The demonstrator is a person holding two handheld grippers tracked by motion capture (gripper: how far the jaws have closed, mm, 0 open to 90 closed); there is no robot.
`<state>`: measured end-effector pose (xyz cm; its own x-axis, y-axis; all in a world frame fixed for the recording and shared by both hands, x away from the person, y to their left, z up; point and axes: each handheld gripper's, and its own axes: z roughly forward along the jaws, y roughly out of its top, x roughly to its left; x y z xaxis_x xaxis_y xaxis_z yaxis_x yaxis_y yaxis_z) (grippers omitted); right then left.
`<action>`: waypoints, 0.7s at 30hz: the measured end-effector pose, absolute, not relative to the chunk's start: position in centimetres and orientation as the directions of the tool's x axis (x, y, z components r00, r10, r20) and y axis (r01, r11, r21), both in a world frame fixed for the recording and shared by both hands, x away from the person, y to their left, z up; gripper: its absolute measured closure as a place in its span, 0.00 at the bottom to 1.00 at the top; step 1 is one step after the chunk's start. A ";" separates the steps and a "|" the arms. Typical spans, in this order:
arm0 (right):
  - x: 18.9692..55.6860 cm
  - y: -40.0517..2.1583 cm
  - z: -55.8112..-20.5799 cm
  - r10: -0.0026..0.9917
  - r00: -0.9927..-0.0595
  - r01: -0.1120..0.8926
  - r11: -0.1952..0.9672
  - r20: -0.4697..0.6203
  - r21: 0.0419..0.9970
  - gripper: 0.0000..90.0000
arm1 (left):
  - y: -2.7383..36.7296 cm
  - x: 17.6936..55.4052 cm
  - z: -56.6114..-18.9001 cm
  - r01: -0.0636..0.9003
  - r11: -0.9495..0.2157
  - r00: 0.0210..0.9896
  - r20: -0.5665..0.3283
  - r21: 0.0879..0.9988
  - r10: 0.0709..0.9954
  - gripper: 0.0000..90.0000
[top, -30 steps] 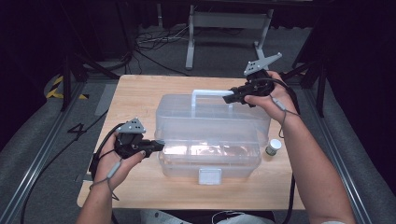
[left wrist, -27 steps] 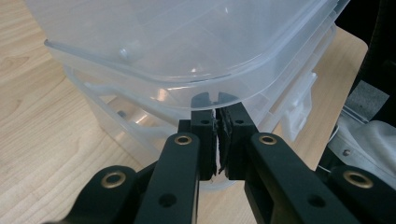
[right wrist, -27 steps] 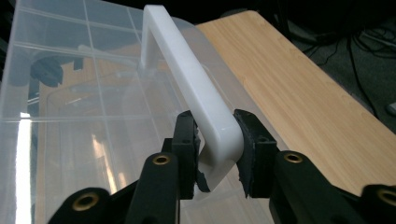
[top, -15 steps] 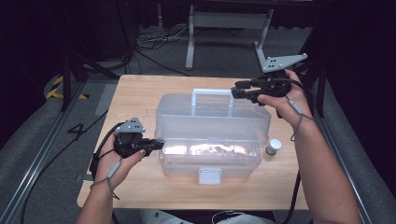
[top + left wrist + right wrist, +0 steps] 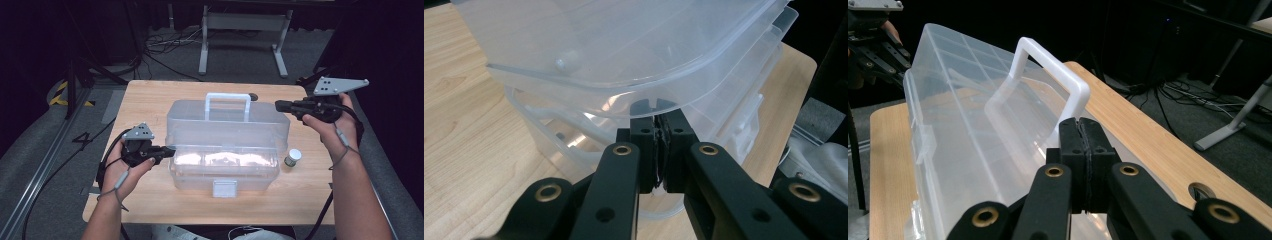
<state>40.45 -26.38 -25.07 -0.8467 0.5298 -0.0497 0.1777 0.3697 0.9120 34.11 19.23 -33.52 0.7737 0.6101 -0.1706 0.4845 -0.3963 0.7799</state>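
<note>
A clear plastic toolbox with a white handle stands in the middle of the wooden table. My left gripper is shut, and its tips rest against the box's left end, just under the lid's rim. My right gripper hovers by the box's right end, level with the handle and apart from it. Its jaws have just closed, pads together with nothing between them. It points along the lid.
A small white-capped jar stands on the table to the right of the box. The box's latch faces the near edge. Cables trail from both grippers. Beyond the table, a metal stand and wires lie on the floor.
My right gripper has drawn away from the handle's right end, moving right toward the table's edge. The left gripper and the box have stayed put.
</note>
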 end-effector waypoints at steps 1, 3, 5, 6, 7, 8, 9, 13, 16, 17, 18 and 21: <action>40.2 -26.7 -25.3 0.535 -0.844 0.180 0.360 -0.044 0.916 1.00 | 19.2 34.1 -33.5 0.484 -0.395 0.773 -0.171 0.781 0.611 0.96; 39.6 -27.3 -26.0 0.550 -0.835 0.186 0.339 -0.034 0.922 1.00 | 19.2 34.1 -33.5 0.484 -0.392 0.773 -0.172 0.782 0.611 0.96; 39.3 -27.6 -26.3 0.558 -0.829 0.189 0.329 -0.029 0.925 1.00 | 19.2 34.1 -33.5 0.484 -0.393 0.773 -0.172 0.782 0.611 0.96; 38.9 -28.1 -26.8 0.566 -0.824 0.198 0.319 -0.019 0.927 1.00 | 19.2 34.1 -33.5 0.484 -0.394 0.773 -0.171 0.781 0.611 0.96; 38.7 -28.3 -27.1 0.573 -0.819 0.199 0.314 -0.018 0.928 1.00 | 19.2 34.1 -33.4 0.485 -0.395 0.773 -0.170 0.780 0.611 0.96; 38.3 -28.6 -27.3 0.586 -0.810 0.200 0.306 -0.018 0.931 1.00 | 19.3 34.1 -33.4 0.488 -0.402 0.772 -0.169 0.775 0.612 0.96; 38.0 -28.8 -27.6 0.600 -0.799 0.195 0.300 -0.026 0.934 1.00 | 19.3 34.1 -33.4 0.492 -0.404 0.771 -0.170 0.771 0.614 0.96; 36.7 -30.0 -27.9 0.627 -0.778 0.194 0.289 -0.032 0.938 1.00 | 19.3 34.2 -33.4 0.489 -0.396 0.772 -0.174 0.777 0.612 0.96; 35.9 -30.8 -28.2 0.655 -0.754 0.203 0.294 -0.043 0.934 1.00 | 19.3 34.1 -33.4 0.489 -0.399 0.771 -0.171 0.776 0.613 0.96; 35.7 -30.9 -28.2 0.661 -0.749 0.206 0.305 -0.051 0.930 1.00 | 19.3 34.2 -33.3 0.488 -0.400 0.772 -0.169 0.776 0.613 0.96; 35.5 -30.9 -28.1 0.663 -0.746 0.206 0.312 -0.057 0.928 1.00 | 19.3 34.1 -33.3 0.488 -0.401 0.771 -0.168 0.775 0.614 0.96; 34.7 -31.2 -28.2 0.666 -0.743 0.211 0.325 -0.065 0.922 1.00 | 19.3 34.1 -33.2 0.484 -0.399 0.771 -0.164 0.779 0.615 0.96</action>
<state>34.72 -31.18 -28.16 -0.7428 0.6664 -0.0649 0.2111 0.3250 0.9219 34.14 19.32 -33.20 0.7713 0.6149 -0.1641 0.4840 -0.3994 0.7786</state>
